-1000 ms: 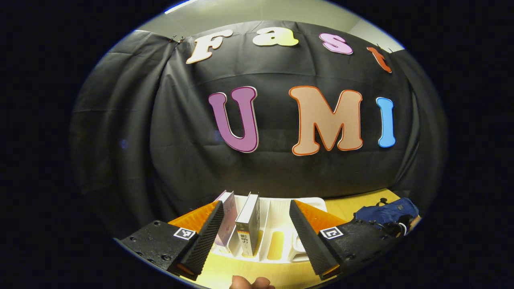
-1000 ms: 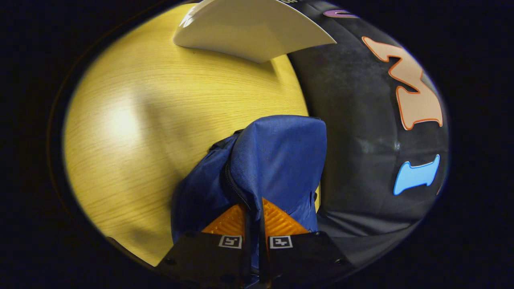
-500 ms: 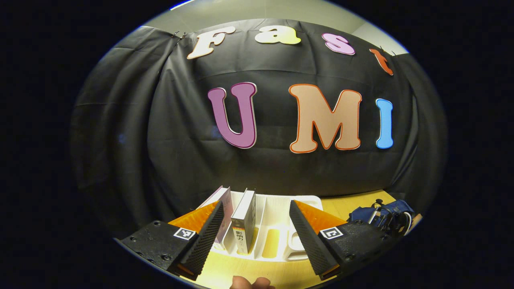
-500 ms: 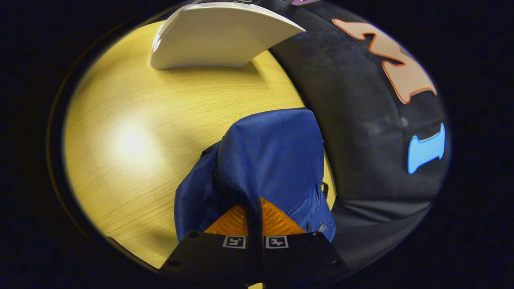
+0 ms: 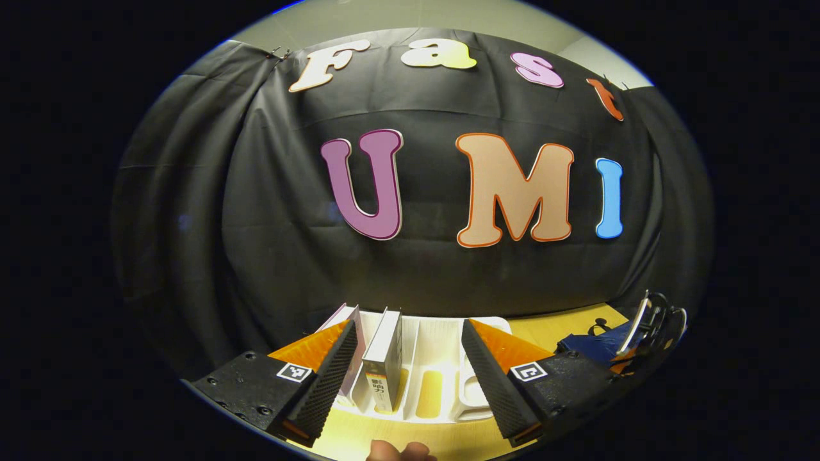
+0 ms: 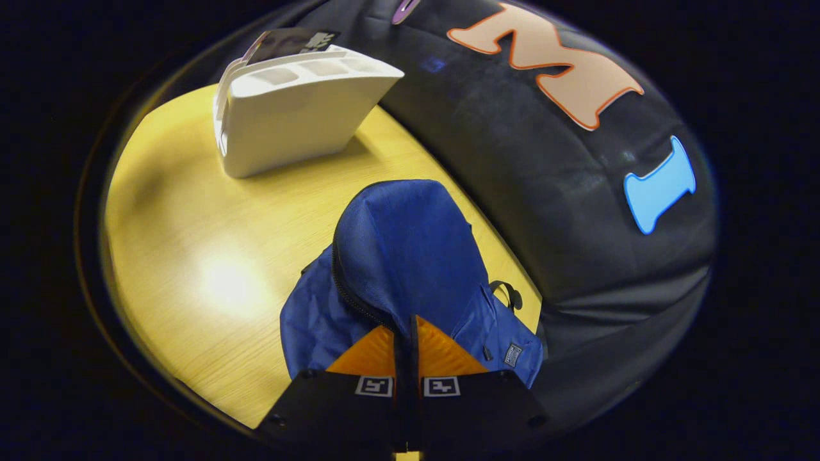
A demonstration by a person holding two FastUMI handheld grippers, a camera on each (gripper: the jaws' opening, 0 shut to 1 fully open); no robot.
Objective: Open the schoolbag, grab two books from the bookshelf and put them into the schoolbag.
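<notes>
A white bookshelf rack [image 5: 442, 333] stands on the yellow wooden table, and my left gripper [image 5: 408, 328] hangs open just in front of it. Two upright books sit in its left slots: a pale purple one [image 5: 346, 315] and a white-spined one [image 5: 384, 358]. In the right gripper view the blue schoolbag [image 6: 410, 250] lies against the black cloth wall. My right gripper [image 6: 405, 323] is shut at the end of the bag's dark zipper line [image 6: 349, 294]. The left gripper view has the bag [image 5: 596, 346] at far right with the right gripper [image 5: 620, 365] on it.
The rack [image 6: 288, 121] stands to the left of the bag, with a book top [image 6: 288, 41] poking above it. Bare table [image 6: 192, 256] lies between rack and bag. A person's fingertips [image 5: 400, 451] show at the bottom edge of the left gripper view.
My right gripper has drawn back along the bag's zipper, and more of the bag and rack now show. In the left gripper view the right gripper has risen above the bag; the left one barely shifted.
</notes>
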